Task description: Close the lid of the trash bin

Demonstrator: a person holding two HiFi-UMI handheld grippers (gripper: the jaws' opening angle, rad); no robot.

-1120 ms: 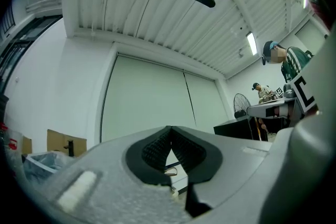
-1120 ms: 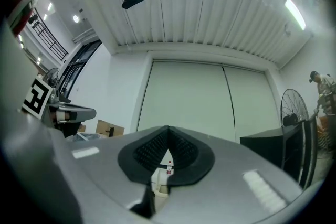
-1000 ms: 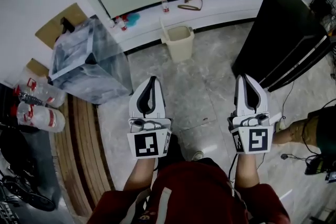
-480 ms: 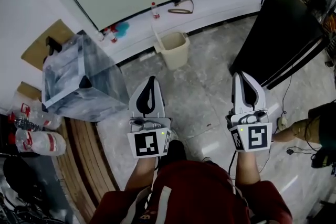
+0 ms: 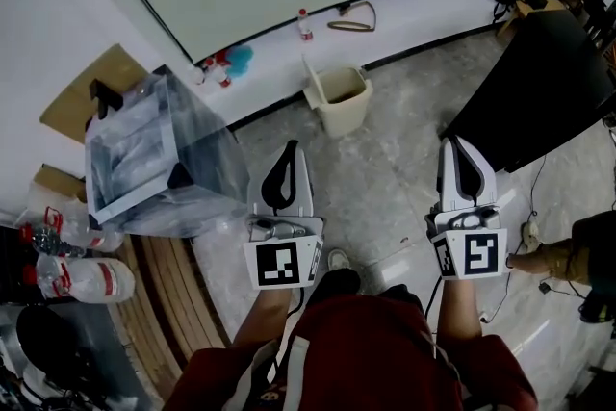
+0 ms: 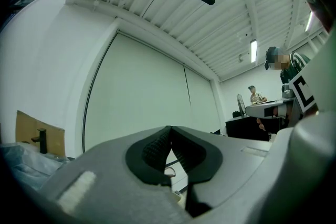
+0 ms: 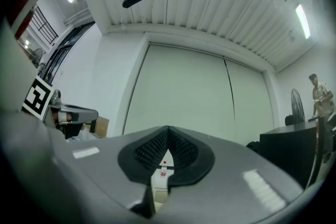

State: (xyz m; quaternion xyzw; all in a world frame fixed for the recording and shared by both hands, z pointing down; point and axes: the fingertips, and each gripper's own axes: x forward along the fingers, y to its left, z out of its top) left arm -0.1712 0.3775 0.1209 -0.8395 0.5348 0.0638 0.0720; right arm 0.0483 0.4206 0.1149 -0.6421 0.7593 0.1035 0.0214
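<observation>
The left gripper (image 5: 287, 152) and the right gripper (image 5: 461, 147) are held side by side, both pointing forward at about the same level over the grey marbled floor (image 5: 385, 183). Each has its jaws fully together, the ribbed black pads meeting at the tips, and neither grips anything. The beige trash bin (image 5: 346, 115) stands on the floor ahead of both grippers. It sits between the lines they point along, closer to the left gripper's line, and is well apart from either tip. Its mouth is open, and what looks like its thin lid (image 5: 310, 74) stands up at the far left edge. In the right gripper view the bin shows through the small gap beneath the closed pads. Beyond the bin a white ledge (image 5: 414, 12) runs along the wall, with a red-capped bottle (image 5: 305, 23) standing on it. To the left of the left gripper, just beside it, sits a large box-shaped container lined with clear plastic (image 5: 144, 159). Ahead and to the right of the right gripper stands a black cabinet (image 5: 529, 82).
</observation>
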